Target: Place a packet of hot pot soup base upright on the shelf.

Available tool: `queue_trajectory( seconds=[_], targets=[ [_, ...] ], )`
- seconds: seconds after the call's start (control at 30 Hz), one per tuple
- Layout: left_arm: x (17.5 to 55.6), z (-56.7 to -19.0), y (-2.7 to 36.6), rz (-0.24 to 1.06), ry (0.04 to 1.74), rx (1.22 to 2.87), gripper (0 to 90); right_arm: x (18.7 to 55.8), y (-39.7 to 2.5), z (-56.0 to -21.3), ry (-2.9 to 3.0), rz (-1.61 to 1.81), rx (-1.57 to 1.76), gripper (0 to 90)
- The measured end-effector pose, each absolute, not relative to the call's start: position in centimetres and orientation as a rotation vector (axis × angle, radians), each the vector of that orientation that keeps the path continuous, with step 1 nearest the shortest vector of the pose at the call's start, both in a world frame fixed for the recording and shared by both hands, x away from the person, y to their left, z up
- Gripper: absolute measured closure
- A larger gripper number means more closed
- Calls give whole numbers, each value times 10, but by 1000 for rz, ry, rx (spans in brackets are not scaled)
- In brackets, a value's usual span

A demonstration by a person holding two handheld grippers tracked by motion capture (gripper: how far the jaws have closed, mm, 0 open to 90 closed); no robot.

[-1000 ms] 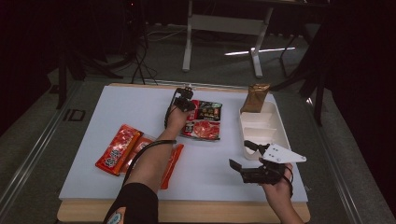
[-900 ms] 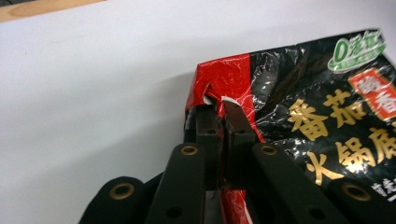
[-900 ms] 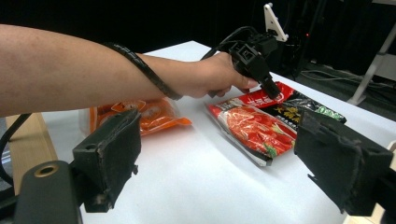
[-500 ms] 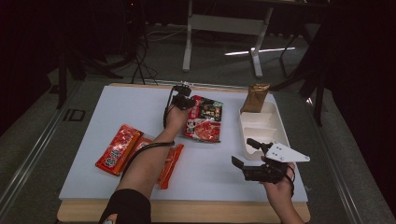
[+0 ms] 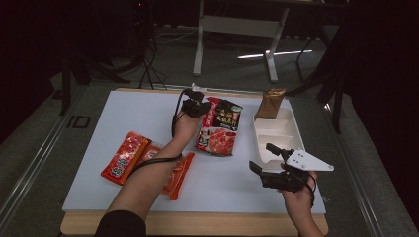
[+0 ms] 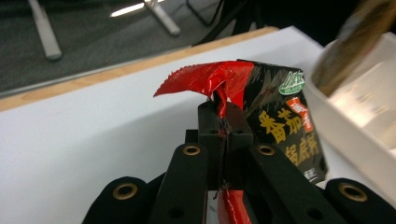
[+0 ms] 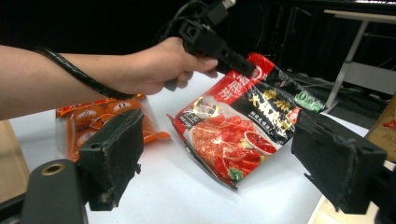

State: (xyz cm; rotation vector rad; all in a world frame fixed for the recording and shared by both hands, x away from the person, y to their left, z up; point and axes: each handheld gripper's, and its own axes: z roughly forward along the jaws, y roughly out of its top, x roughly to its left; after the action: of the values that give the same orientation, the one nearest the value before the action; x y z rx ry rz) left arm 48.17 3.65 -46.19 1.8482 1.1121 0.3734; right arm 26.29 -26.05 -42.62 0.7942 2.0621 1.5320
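Orange pkts [image 5: 148,165] on white table [image 5: 123,118], brown pouch [image 5: 271,102] in white tray [image 5: 272,133]

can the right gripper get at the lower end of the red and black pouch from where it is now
Probably yes: the right gripper is open and points at the red and black pouch across bare table; the left gripper only pinches its far corner.

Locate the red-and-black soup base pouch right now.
High view: the red-and-black soup base pouch lies mid-table, just left of the white tray, its top corner pinched in the left gripper.

The high view looks forward and down on the white rectangular table [image 5: 123,123]. Both gripper views look from close range, sharing the glossy red-and-black food pouch [image 5: 219,127] [image 6: 275,116] [image 7: 238,130].
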Motion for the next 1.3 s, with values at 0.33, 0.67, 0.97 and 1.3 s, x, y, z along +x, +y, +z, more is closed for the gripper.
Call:
queue_trajectory(
  seconds=[0.33, 0.67, 0.97, 1.3],
  targets=[
    [462, -452, 38, 366, 1048, 1808, 888, 263, -260, -424, 2057, 1515, 777, 147],
    [435, -425, 39, 298, 939, 1742, 885, 268, -263, -418, 2065, 1486, 813, 124],
    [407, -406, 45, 239, 849, 1688, 884, 273, -258, -414, 2073, 1476, 861, 138],
    [376, -396, 52, 143, 716, 1592, 881, 294, -261, -400, 2031, 1446, 932, 318]
  ],
)
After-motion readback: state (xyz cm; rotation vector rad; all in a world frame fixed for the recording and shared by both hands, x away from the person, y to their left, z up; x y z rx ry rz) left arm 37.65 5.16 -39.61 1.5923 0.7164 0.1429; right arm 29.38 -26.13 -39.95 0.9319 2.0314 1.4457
